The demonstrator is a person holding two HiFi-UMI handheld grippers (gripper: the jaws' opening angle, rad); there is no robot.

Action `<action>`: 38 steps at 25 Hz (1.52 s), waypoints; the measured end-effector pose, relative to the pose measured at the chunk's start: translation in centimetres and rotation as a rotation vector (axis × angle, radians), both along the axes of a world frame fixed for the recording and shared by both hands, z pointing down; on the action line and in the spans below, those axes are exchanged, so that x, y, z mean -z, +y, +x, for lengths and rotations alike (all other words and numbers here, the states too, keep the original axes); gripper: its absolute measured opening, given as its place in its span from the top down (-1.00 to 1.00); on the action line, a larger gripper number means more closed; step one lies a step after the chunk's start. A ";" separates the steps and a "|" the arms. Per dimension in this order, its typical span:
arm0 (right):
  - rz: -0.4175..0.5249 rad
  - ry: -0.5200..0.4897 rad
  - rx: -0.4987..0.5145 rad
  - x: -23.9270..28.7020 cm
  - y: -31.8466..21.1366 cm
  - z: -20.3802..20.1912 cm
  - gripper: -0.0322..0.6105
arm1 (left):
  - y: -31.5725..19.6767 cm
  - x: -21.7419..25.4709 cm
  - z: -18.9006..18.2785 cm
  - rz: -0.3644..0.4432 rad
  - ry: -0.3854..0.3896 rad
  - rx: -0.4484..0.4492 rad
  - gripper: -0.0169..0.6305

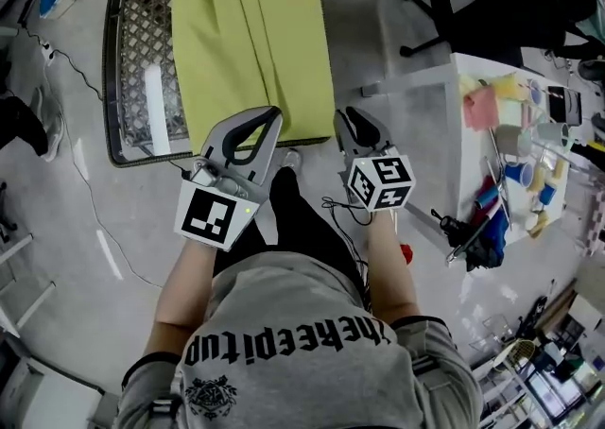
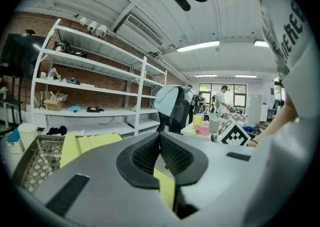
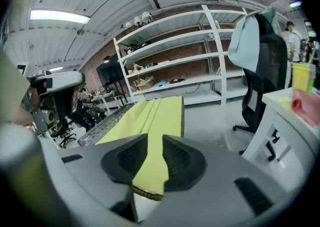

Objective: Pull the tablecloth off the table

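Soft, light-looking yellow tablecloth (image 1: pixel 255 30), upper centre, drapes a mesh table (image 1: pixel 132 40). Left gripper (image 1: pixel 273 115) pinches its near hem, the best hold; right gripper (image 1: pixel 344 116) stands slightly spread around it.

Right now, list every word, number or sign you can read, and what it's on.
"thekeepitup", ornate lettering: back of the person's grey shirt.
Cubes on the left gripper and right gripper: square patterns, no words.
Items on the white table: too small to read.
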State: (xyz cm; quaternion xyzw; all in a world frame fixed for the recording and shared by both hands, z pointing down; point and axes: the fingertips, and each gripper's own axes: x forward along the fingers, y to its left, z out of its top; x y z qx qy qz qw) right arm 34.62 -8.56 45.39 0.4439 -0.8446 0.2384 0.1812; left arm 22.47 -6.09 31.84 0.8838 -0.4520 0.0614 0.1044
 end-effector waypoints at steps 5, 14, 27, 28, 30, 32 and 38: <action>-0.119 0.003 -0.037 -5.4 0.5 1.1 0.50 | -0.4 -1.4 -0.2 -0.037 -0.028 0.023 0.90; -0.280 0.013 -0.049 -11.7 2.6 1.6 0.42 | -1.2 -2.7 -0.5 -0.074 -0.048 0.042 0.90; -0.300 0.080 -0.045 -11.8 2.8 0.5 0.86 | -1.7 -2.9 -0.7 -0.083 -0.072 0.050 0.90; -0.303 0.050 -0.027 -11.4 2.9 -0.1 0.86 | -1.7 -2.8 -0.6 -0.081 -0.072 0.052 0.90; -0.308 0.017 -0.018 -11.1 3.0 -0.7 0.86 | -1.7 -2.6 -0.6 -0.075 -0.073 0.059 0.90; -0.315 -0.003 -0.032 -11.0 3.0 -0.6 0.87 | -1.6 -2.3 -0.7 -0.065 -0.072 0.069 0.90; -0.293 0.027 -0.099 -11.5 2.9 0.9 0.86 | -1.3 -1.6 -1.1 -0.050 -0.075 0.089 0.90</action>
